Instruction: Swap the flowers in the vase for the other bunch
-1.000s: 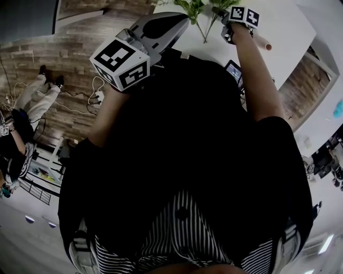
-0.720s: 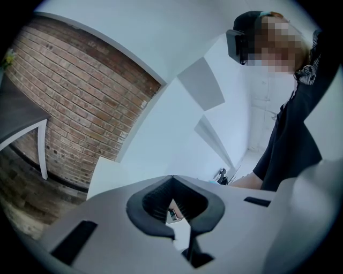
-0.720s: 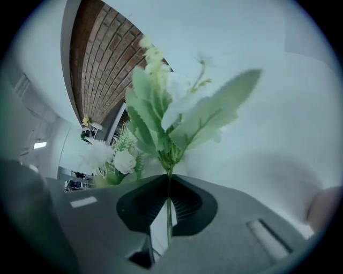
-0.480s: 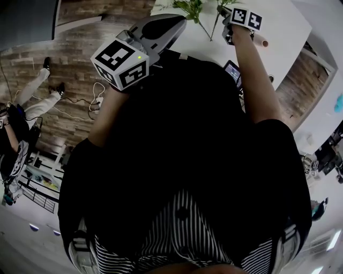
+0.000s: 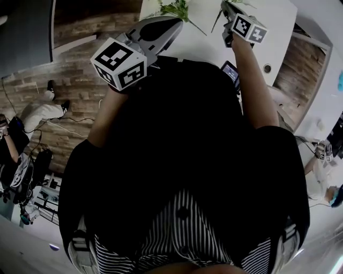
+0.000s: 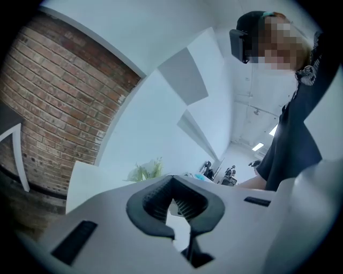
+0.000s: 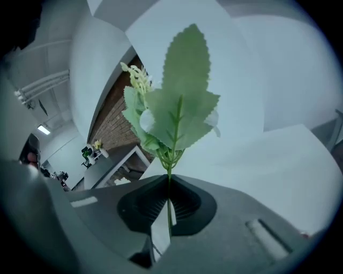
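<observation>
In the right gripper view my right gripper point(image 7: 169, 183) is shut on a thin green stem point(image 7: 169, 206). The stem carries broad toothed leaves point(image 7: 179, 112) and a pale flower spike point(image 7: 138, 80), held up off the table. The head view shows that gripper point(image 5: 229, 16) over the white table point(image 5: 278, 21), with the stem point(image 5: 217, 21) slanting from it. Another green bunch point(image 5: 174, 8) lies on the table just past my left gripper point(image 5: 176, 24). In the left gripper view the left gripper point(image 6: 172, 182) is shut on nothing, and that bunch point(image 6: 144, 171) is far ahead. No vase is in view.
A small screen point(image 5: 231, 72) lies at the table's near edge beside my right forearm, and a round hole point(image 5: 267, 68) is in the tabletop. Other people point(image 5: 45, 109) are on the wooden floor at the left. A brick wall point(image 6: 48, 107) stands beyond the table.
My right gripper has closed on the stem and lifted it off the table, tilting as it rose. The left gripper has shifted only slightly.
</observation>
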A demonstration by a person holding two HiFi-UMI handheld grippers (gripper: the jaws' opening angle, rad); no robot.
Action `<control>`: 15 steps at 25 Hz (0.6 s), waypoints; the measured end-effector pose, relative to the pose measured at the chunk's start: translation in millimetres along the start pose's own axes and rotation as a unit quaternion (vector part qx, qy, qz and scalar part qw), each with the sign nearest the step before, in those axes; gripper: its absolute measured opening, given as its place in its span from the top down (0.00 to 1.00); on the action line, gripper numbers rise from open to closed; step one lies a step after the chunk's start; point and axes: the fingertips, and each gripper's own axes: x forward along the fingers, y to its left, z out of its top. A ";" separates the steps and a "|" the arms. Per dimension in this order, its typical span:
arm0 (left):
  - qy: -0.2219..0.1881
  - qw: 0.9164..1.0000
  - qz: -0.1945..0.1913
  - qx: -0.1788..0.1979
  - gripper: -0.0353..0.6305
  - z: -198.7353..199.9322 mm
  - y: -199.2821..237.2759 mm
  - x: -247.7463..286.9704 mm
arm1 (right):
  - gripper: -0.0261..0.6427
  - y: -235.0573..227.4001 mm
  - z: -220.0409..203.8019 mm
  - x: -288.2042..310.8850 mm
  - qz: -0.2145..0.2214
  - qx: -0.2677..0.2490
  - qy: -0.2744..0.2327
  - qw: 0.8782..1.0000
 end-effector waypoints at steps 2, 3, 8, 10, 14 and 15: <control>0.006 1.000 -0.013 0.005 0.94 -0.4 -6.9 5.9 | 0.95 -0.5 15.3 -18.7 -0.001 -0.004 -0.049 0.999; 0.008 1.000 -0.019 0.007 0.94 -0.2 -10.9 9.7 | 0.95 -2.1 23.1 -29.5 -0.003 -0.003 -0.070 0.998; 0.024 0.998 -0.050 0.021 0.94 1.4 -25.5 33.1 | 0.95 -24.3 63.7 -91.9 -0.015 0.009 -0.161 0.987; 0.030 0.997 -0.063 0.027 0.94 4.1 -30.4 43.4 | 0.95 -38.1 83.3 -120.3 -0.029 0.013 -0.196 0.980; 0.034 0.997 -0.069 0.031 0.94 14.2 -25.3 53.1 | 0.95 -52.4 120.4 -144.8 -0.046 0.001 -0.236 0.971; 0.033 0.997 -0.067 0.029 0.94 15.0 -23.2 50.9 | 0.95 -54.2 123.0 -144.7 -0.050 -0.004 -0.237 0.970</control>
